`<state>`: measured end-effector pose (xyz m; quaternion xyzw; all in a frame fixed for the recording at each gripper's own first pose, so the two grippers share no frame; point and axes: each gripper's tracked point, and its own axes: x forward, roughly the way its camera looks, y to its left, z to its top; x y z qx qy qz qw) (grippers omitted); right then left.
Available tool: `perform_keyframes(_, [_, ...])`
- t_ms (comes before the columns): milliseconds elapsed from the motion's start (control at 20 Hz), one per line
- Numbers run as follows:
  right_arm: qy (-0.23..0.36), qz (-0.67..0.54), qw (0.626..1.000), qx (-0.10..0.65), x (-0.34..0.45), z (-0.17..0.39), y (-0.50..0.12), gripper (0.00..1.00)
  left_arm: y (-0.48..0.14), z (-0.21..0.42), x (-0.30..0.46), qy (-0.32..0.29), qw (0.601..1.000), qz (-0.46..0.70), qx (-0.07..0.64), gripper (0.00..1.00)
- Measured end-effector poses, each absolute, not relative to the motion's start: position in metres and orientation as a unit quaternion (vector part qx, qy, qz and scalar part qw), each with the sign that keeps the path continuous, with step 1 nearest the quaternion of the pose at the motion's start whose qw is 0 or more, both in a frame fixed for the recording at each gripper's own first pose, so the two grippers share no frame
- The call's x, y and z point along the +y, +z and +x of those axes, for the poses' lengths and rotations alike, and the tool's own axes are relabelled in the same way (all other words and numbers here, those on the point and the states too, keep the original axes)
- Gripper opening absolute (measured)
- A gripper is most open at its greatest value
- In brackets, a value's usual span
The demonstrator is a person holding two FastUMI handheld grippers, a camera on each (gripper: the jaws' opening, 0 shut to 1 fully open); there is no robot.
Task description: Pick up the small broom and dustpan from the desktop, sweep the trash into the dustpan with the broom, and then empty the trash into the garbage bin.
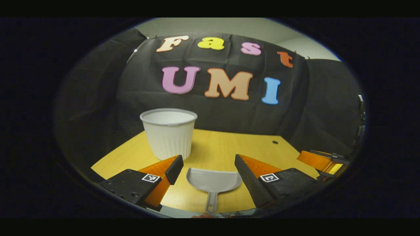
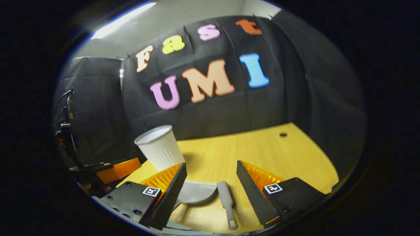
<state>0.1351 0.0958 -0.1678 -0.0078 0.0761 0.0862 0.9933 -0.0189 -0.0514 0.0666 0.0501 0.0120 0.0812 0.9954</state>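
Note:
A grey dustpan (image 1: 213, 181) lies flat on the yellow desktop (image 1: 229, 144), its handle pointing toward me. My left gripper (image 1: 208, 160) hovers open just above and behind it, one finger on either side. In the right gripper view the small grey broom (image 2: 226, 200) lies beside the dustpan (image 2: 197, 193), which the near finger partly hides. My right gripper (image 2: 210, 165) is open over the broom, which sits between the fingers without touching them. The white ribbed garbage bin (image 1: 169, 134) stands upright behind the dustpan, also seen as the bin (image 2: 160, 147) at the left.
A small dark hole (image 1: 275, 142) marks the desktop at the far right. The right gripper's body (image 1: 325, 162) shows at the table's right edge; the left gripper's body (image 2: 115, 172) sits at the left. Black cloth walls close the back and sides.

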Motion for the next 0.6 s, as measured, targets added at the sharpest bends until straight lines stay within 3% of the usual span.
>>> perform_keyframes(250, [0.053, -0.049, 0.995, -0.071, 0.086, 0.099, -0.127, 0.98, 0.140, -0.077, -0.071, 0.097, 0.982, 0.080, -0.141, 0.93])
perform_keyframes(600, [0.043, -0.039, 0.996, -0.069, 0.088, 0.089, -0.115, 0.98, 0.135, -0.071, -0.071, 0.081, 0.990, 0.047, -0.107, 0.93])
